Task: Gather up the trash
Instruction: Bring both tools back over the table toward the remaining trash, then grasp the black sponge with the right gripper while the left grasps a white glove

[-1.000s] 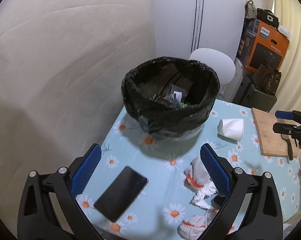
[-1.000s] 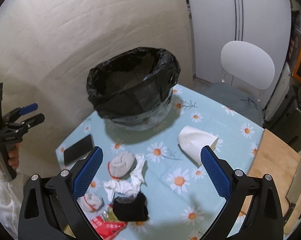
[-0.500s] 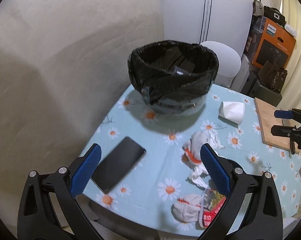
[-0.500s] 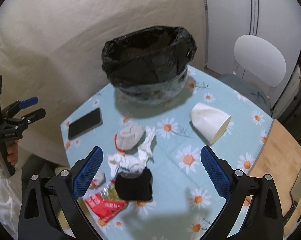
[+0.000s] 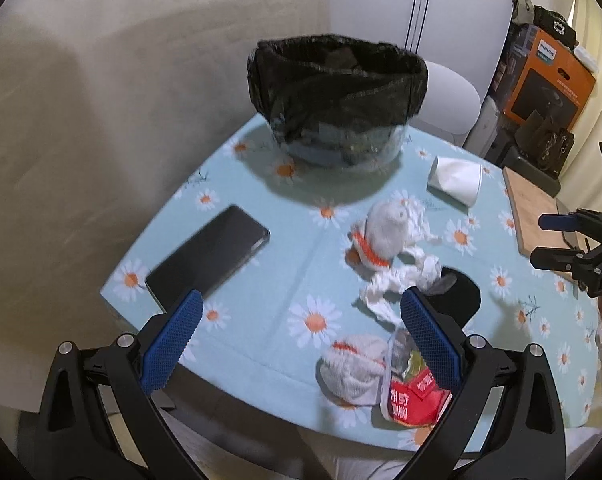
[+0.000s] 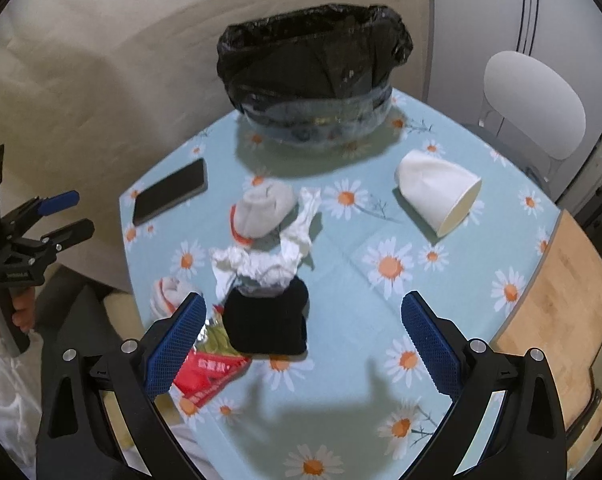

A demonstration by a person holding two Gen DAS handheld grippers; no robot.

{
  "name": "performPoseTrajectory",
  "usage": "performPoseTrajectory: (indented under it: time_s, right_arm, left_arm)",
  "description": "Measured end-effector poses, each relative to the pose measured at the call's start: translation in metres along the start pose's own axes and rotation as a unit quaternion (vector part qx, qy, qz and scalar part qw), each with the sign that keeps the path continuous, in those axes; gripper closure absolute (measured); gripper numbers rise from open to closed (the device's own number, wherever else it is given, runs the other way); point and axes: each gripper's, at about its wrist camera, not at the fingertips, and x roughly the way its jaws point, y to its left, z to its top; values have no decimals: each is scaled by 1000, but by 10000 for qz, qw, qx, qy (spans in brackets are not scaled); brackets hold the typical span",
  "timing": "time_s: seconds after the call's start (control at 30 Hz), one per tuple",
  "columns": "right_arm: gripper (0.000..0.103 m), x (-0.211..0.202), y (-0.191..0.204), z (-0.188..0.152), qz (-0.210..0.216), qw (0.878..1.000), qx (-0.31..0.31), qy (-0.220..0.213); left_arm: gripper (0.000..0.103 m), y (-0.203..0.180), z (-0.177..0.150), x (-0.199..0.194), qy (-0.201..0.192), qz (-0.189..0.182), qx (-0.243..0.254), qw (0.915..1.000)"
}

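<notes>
A bin lined with a black bag point(image 5: 337, 92) point(image 6: 313, 68) stands at the far side of the daisy-print table point(image 5: 269, 292). Crumpled white tissue point(image 5: 397, 280) point(image 6: 269, 264), a red snack wrapper point(image 5: 413, 396) point(image 6: 205, 372), and a tipped white paper cup point(image 5: 455, 184) point(image 6: 441, 196) lie on the table. My left gripper point(image 5: 301, 340) is open and empty, above the table's near edge. My right gripper point(image 6: 301, 340) is open and empty, above the black sock point(image 6: 267, 324).
A black phone point(image 5: 209, 256) point(image 6: 169, 196) lies at the table's left. Grey-white socks with orange bands point(image 5: 381, 232) point(image 6: 261, 208) lie among the trash. A wooden cutting board point(image 6: 561, 312) sits at the right. A white chair point(image 6: 533, 104) stands behind the table.
Both grippers have pulled back and up from the bin, so more of the near table and the trash pile shows. Both stay open and empty.
</notes>
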Motion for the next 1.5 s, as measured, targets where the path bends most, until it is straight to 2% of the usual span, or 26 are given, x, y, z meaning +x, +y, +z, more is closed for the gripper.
performPoseTrajectory:
  time_s: [0.3, 0.67, 0.97, 1.13, 1.27, 1.3, 1.37, 1.4, 1.5]
  right_arm:
    - [9, 25, 16, -21, 63, 9996, -131, 260]
    - [9, 60, 34, -24, -173, 9987, 44, 468]
    - [9, 96, 42, -32, -466, 9955, 370, 735]
    - [9, 108, 42, -34, -518, 9945, 492, 762]
    - [11, 113, 43, -33, -589, 9941, 466, 787]
    - [12, 112, 43, -33, -663, 9939, 447, 755]
    - [30, 111, 42, -33, -607, 9944, 453, 741]
    - [33, 111, 41, -32, -477, 9946, 488, 780]
    - [36, 111, 40, -30, -436, 9947, 459, 804]
  left_arm:
    - [6, 2, -29, 23, 121, -396, -197, 9989]
    - [6, 2, -40, 58, 557, -688, 241, 9958]
    - [6, -6, -51, 76, 873, -971, 997, 9864]
    - [6, -10, -55, 88, 1002, -1275, 1167, 9798]
    - [6, -15, -58, 98, 1151, -1368, 1279, 9755]
    - [6, -16, -58, 101, 1188, -1407, 1318, 9740]
    - [6, -19, -59, 106, 1260, -1434, 1406, 9715]
    - [6, -20, -58, 107, 1265, -1423, 1426, 9713]
    - [21, -22, -57, 114, 1358, -1509, 1469, 9681]
